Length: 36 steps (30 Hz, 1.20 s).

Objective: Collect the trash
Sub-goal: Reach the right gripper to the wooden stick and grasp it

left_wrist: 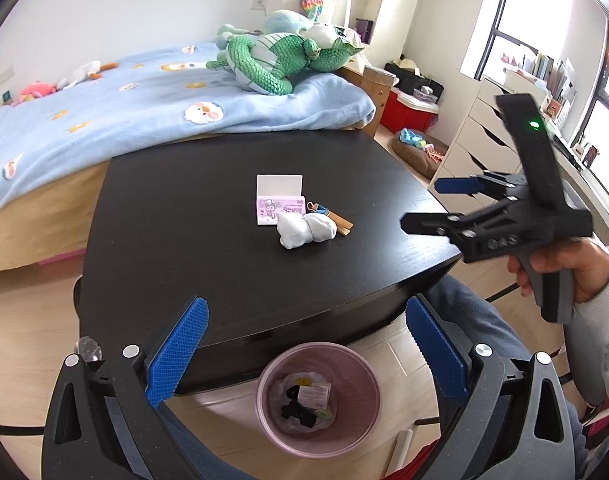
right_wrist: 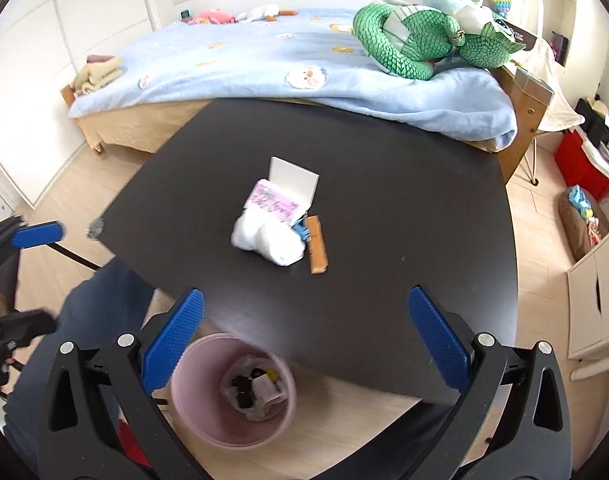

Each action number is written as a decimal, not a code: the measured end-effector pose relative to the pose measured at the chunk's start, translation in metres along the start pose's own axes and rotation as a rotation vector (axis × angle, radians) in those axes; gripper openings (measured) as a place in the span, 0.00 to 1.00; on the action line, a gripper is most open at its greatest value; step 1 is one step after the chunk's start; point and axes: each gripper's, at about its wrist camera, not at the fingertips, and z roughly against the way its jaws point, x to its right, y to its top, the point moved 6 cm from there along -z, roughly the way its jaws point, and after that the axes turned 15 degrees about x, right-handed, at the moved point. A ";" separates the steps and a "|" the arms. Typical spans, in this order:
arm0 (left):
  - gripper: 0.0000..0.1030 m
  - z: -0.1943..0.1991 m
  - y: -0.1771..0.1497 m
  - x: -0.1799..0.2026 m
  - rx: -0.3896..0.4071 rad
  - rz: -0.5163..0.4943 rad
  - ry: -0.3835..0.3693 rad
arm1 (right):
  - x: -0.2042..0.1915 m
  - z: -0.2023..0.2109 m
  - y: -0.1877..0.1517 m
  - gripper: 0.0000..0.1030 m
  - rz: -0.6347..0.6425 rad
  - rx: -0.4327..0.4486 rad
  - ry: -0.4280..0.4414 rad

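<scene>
On the dark surface [left_wrist: 184, 240] the crumpled white tissue [left_wrist: 307, 230] leans against the pink box [left_wrist: 279, 209] and wooden clip [left_wrist: 340, 222], so with both our jaws wide and empty, we risk snagging those neighbours short of the pink bin [left_wrist: 318, 400]

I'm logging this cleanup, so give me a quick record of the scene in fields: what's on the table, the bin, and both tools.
surface: black table beside a bed
trash on table: pink box with its lid up, white crumpled wad touching it, tan flat wrapper and a small blue item at the wad's side
bin: pink wastebasket on the floor by the table's near edge, already holding some trash
left tool: open, empty, above the bin
right tool: open, empty
</scene>
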 end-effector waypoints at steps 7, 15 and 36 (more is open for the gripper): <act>0.93 0.000 -0.001 -0.003 -0.002 0.009 0.001 | 0.016 -0.050 0.007 0.97 0.052 -0.081 -0.014; 0.93 -0.001 -0.002 -0.010 -0.010 0.016 0.010 | 0.024 -0.094 0.000 0.92 0.082 -0.163 -0.021; 0.93 -0.006 -0.008 -0.011 -0.036 0.022 0.011 | 0.013 -0.126 -0.014 0.40 0.110 -0.254 0.030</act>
